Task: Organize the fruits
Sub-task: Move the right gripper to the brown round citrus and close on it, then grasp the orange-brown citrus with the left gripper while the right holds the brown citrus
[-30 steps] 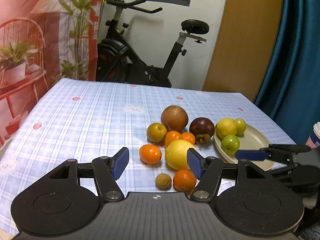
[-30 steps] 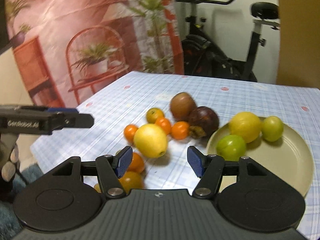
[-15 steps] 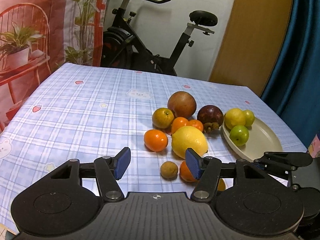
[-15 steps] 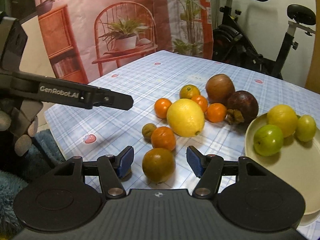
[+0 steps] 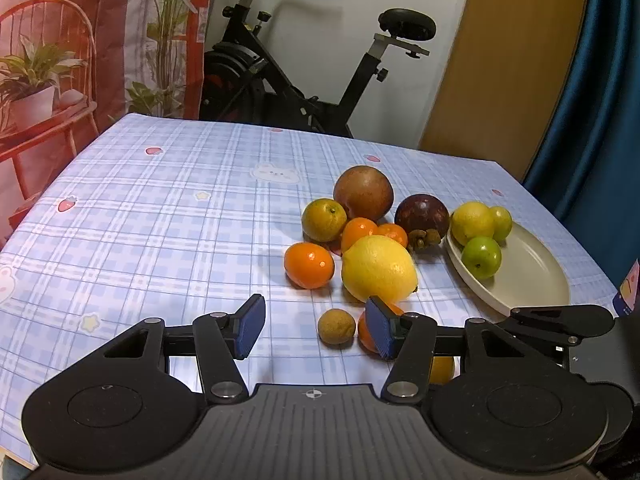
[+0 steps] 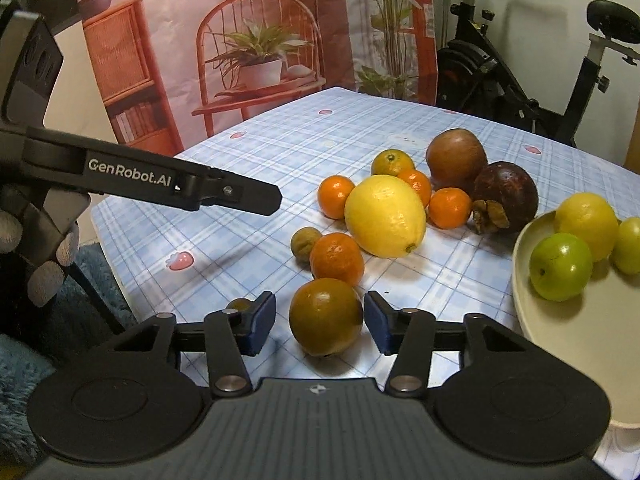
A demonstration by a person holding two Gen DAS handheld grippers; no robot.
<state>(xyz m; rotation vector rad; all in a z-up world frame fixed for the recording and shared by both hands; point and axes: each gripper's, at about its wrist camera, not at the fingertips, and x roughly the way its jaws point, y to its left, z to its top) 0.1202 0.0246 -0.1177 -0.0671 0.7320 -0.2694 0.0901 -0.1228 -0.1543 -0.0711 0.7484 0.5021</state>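
Several fruits lie on a blue checked tablecloth (image 5: pixel 160 216): a big yellow lemon (image 5: pixel 378 268), oranges (image 5: pixel 309 265), a brown round fruit (image 5: pixel 363 192), a dark mangosteen (image 5: pixel 422 216) and a small brown fruit (image 5: pixel 336 326). A beige plate (image 5: pixel 532 276) at the right holds a yellow fruit and two green ones. My left gripper (image 5: pixel 314 328) is open, low over the table just short of the small brown fruit. My right gripper (image 6: pixel 319 322) is open, its pads either side of a greenish-orange fruit (image 6: pixel 326 316) near the table's front edge, not touching it.
An exercise bike (image 5: pixel 304 68) stands behind the table, a red chair-and-plant backdrop (image 5: pixel 48 72) at the left, a blue curtain (image 5: pixel 600 80) at the right. The left gripper's side (image 6: pixel 152 180) shows in the right wrist view. A cup edge (image 5: pixel 630 284) sits at the far right.
Both grippers have drawn back toward the table's near edge. The right gripper swung left and now has the greenish-orange fruit between its open pads. No fruit has moved.
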